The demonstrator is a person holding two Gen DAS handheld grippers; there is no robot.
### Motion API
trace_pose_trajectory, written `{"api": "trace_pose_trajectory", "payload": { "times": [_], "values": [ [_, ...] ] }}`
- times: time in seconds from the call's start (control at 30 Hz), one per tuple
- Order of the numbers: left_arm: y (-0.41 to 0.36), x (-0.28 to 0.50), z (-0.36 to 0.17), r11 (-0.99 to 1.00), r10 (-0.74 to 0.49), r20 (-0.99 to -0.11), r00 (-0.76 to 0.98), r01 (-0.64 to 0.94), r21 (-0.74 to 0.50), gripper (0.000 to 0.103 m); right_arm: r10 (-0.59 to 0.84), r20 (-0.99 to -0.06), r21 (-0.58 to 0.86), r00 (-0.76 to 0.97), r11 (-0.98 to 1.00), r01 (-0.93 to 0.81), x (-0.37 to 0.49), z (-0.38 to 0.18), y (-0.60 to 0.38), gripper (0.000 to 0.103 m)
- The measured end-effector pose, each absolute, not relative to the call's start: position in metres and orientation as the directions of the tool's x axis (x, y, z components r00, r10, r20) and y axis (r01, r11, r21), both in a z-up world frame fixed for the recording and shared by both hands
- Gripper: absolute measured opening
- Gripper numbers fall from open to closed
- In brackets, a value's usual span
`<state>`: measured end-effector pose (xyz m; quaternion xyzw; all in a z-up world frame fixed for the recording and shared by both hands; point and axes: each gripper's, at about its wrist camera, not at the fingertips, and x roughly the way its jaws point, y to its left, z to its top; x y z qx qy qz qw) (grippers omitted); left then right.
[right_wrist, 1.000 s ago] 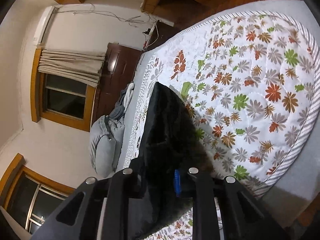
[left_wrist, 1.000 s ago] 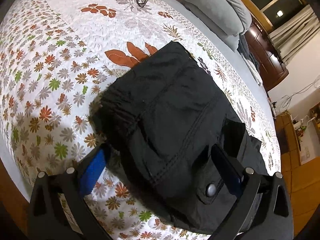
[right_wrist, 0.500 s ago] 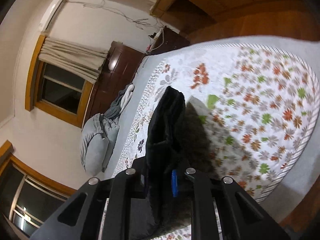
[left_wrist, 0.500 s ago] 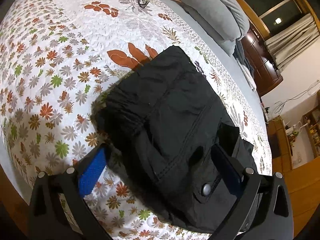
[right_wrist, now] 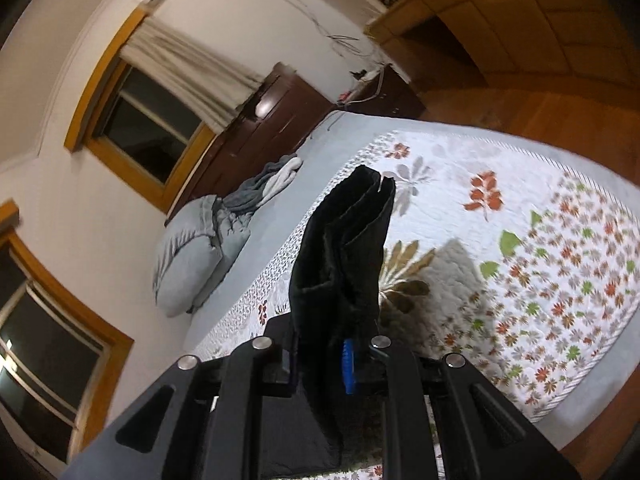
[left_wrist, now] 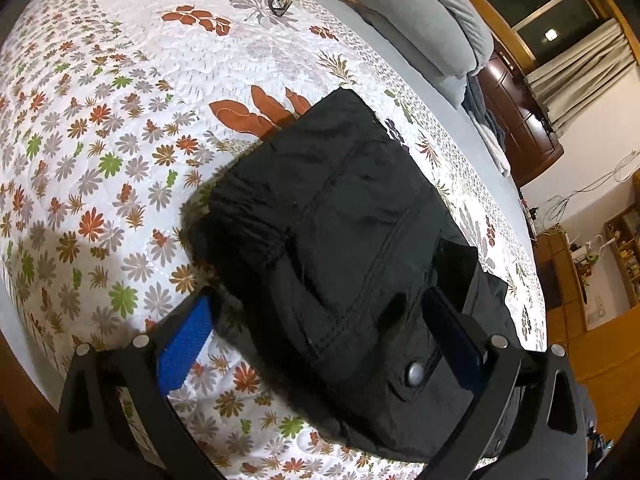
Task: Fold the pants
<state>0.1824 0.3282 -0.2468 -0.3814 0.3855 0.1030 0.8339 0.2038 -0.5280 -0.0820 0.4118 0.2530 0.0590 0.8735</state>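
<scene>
Black pants (left_wrist: 340, 240), folded into a thick bundle with a snap-button pocket, are held over the flowered quilt (left_wrist: 120, 120). My left gripper (left_wrist: 316, 320) stands open and wide around the bundle's near end. Its blue left pad (left_wrist: 184, 344) is clear of the cloth, while its right finger lies over the fabric. In the right wrist view the pants (right_wrist: 344, 248) are seen edge-on and raised above the quilt (right_wrist: 520, 240), casting a shadow on it. My right gripper (right_wrist: 320, 356) is shut on their near edge.
Grey pillows (left_wrist: 420, 20) and crumpled grey clothes (right_wrist: 264, 184) lie along the far side of the bed. A small black object (left_wrist: 278, 2) rests on the quilt far ahead. A dark wooden cabinet (right_wrist: 260, 128), windows with curtains and a wooden floor (right_wrist: 560, 112) surround the bed.
My right gripper has risen and rolled with the pants in it, so the bed sits lower in its view. The left gripper has kept still; a shadow has spread over the quilt's left side.
</scene>
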Motion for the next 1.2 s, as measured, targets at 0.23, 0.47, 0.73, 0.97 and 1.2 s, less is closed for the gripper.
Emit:
{"api": "trace_pose_trajectory", "payload": {
  "times": [0.23, 0.47, 0.73, 0.97, 1.2],
  "values": [
    [0.328, 0.181, -0.246, 0.682, -0.133, -0.713, 0.689, -0.458, -0.57, 0.1, 0.324, -0.394, 0.706, 0.86, 0.706, 0.057, 0.206, -0.059, -0.5, 0.016],
    [0.331, 0.177, -0.247, 0.673, -0.144, -0.703, 0.696, -0.452, -0.586, 0.1, 0.344, -0.402, 0.649, 0.848, 0.761, -0.001, 0.214, -0.03, -0.458, 0.016],
    [0.334, 0.174, -0.249, 0.663, -0.155, -0.692, 0.705, -0.445, -0.602, 0.1, 0.386, -0.423, 0.587, 0.82, 0.806, -0.077, 0.221, -0.006, -0.404, 0.015],
    [0.336, 0.171, -0.249, 0.663, -0.161, -0.688, 0.708, -0.439, -0.607, 0.1, 0.416, -0.444, 0.537, 0.794, 0.833, -0.137, 0.229, 0.006, -0.351, 0.015],
    [0.337, 0.168, -0.248, 0.658, -0.167, -0.682, 0.712, -0.435, -0.615, 0.1, 0.448, -0.467, 0.511, 0.763, 0.841, -0.181, 0.234, 0.002, -0.298, 0.015]
  ]
}}
